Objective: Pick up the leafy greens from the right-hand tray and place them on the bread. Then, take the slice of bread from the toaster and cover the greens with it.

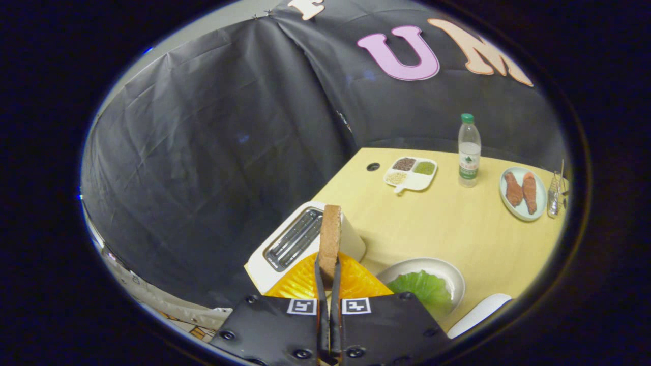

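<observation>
My gripper (328, 274) is shut on a slice of bread (330, 236), which stands on edge between the fingers, lifted above the white toaster (285, 249). The toaster's slots look bare. Below the fingers lies an orange ribbed plate (356, 282). To the right of it a white plate (447, 277) holds leafy greens (422, 287); whether bread lies under the greens is hidden.
Farther back on the wooden table (447, 229) stand a white divided dish of grains (411, 174), a water bottle (469, 150), and a plate with two pieces of meat (523, 193). A wire rack (555, 195) sits at the far right. Another white dish edge (478, 315) is nearby.
</observation>
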Available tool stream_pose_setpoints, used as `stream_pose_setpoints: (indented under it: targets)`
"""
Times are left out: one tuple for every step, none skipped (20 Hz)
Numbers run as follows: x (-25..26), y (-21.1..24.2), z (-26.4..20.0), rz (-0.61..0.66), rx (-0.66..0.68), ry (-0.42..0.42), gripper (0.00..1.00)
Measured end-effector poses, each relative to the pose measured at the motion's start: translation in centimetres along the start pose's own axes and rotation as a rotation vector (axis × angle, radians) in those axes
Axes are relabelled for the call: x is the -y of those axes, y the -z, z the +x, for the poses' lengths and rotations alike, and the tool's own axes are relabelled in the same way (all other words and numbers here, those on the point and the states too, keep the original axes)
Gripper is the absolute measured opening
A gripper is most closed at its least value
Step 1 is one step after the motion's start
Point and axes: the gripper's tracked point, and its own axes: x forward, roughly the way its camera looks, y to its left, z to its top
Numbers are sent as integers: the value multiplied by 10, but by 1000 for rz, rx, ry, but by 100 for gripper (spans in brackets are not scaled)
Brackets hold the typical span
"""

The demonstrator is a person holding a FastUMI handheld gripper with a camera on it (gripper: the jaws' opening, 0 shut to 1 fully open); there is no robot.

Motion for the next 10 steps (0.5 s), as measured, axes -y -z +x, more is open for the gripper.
stream_pose_setpoints:
  targets:
    - [6,6,-1,8,-6,11,4]
    - [13,9,-3,16,-10,21,4]
    - [17,15,-5,24,-10,28,4]
    - [25,18,-7,34,-13,36,4]
    - [31,23,-10,42,-12,45,4]
    - [39,27,-11,51,-10,57,4]
    - [44,32,-12,60,-11,64,4]
    - [49,37,-12,72,-14,70,4]
    - [52,42,-12,85,-17,69,4]
    - [55,47,-11,100,-20,65,4]
